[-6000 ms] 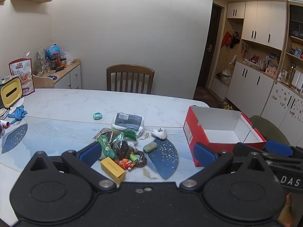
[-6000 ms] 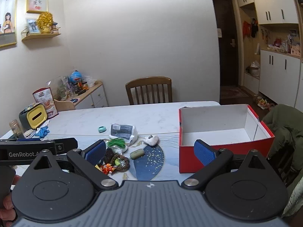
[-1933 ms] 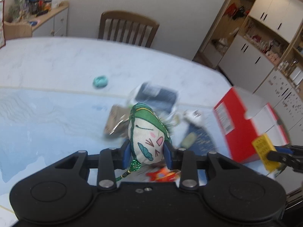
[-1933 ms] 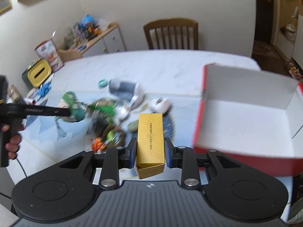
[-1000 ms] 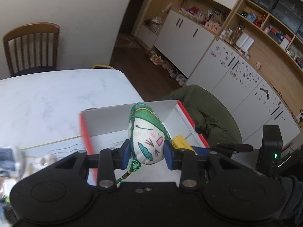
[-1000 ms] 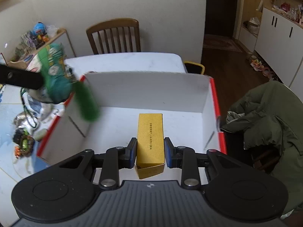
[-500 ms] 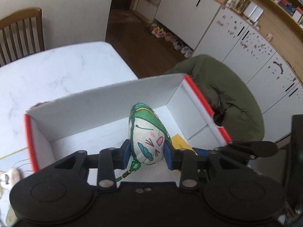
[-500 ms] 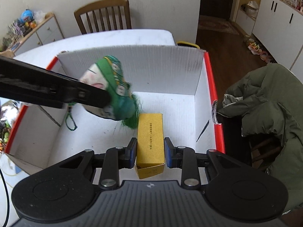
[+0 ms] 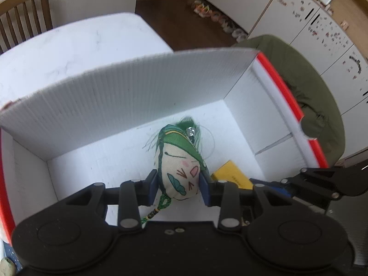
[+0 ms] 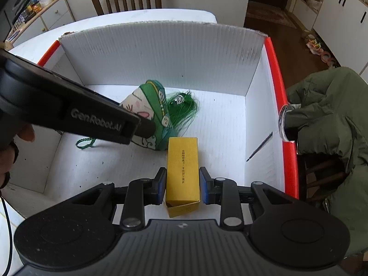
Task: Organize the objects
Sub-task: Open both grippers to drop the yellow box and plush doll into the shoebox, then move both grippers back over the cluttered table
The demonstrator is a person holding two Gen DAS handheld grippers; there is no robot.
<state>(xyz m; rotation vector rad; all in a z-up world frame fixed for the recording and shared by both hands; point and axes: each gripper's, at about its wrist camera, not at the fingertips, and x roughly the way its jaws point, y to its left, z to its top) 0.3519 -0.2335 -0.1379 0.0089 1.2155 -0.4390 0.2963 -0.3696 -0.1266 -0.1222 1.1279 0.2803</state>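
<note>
Both tongs low inside red-rimmed white cardboard box (image 10: 273,73) for release: my left gripper (image 9: 179,187) clamps green-and-cream stuffed fabric charm (image 9: 181,170), right gripper (image 10: 182,185) pinches yellow rectangular carton (image 10: 182,168).

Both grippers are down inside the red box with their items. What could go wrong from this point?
1. The pouch and yellow box lie nearly touching, so the left gripper and right gripper may bump while opening or withdrawing.
2. The pouch's green cord trails by the left fingers and could snag, dragging the pouch back out of the red box.
</note>
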